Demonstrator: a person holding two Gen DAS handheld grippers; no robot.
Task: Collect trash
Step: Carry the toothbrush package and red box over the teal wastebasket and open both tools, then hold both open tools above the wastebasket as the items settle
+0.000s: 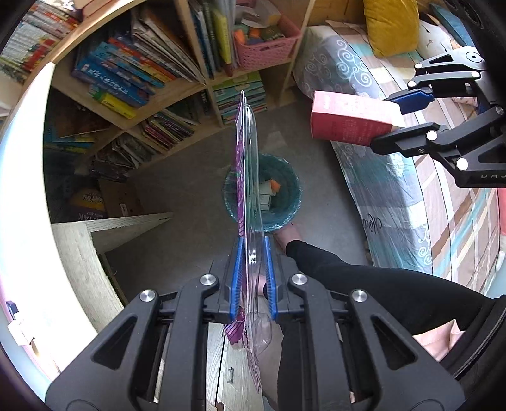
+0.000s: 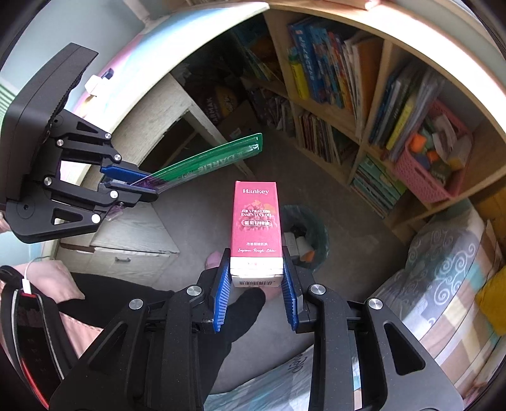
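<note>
Left wrist view, looking down: a wooden bookshelf (image 1: 132,95) packed with books fills the upper left, with a pink plastic basket (image 1: 265,47) in one of its compartments. A bed with a patterned quilt (image 1: 427,205) runs along the right, a yellow pillow (image 1: 392,25) at its head. On the grey floor (image 1: 189,196) between shelf and bed stands a small teal trash bin (image 1: 284,202), lined with a bag and already containing several discarded items. A person's leg in black trousers (image 1: 363,284) extends toward the bin.

Left gripper (image 1: 253,268): clenched on a flat blister package (image 1: 248,177) of clear plastic with purple card backing, held edge-on above the floor, in line with the bin in this view.

Right wrist view: right gripper (image 2: 256,275), clenched on the lower end of a pink carton (image 2: 256,221) labelled "Hankey" grapeseed essential oil, held upright in the air, the bin seen just beyond it to the right. Both packages are aloft, apart from each other and from the bin.
</note>
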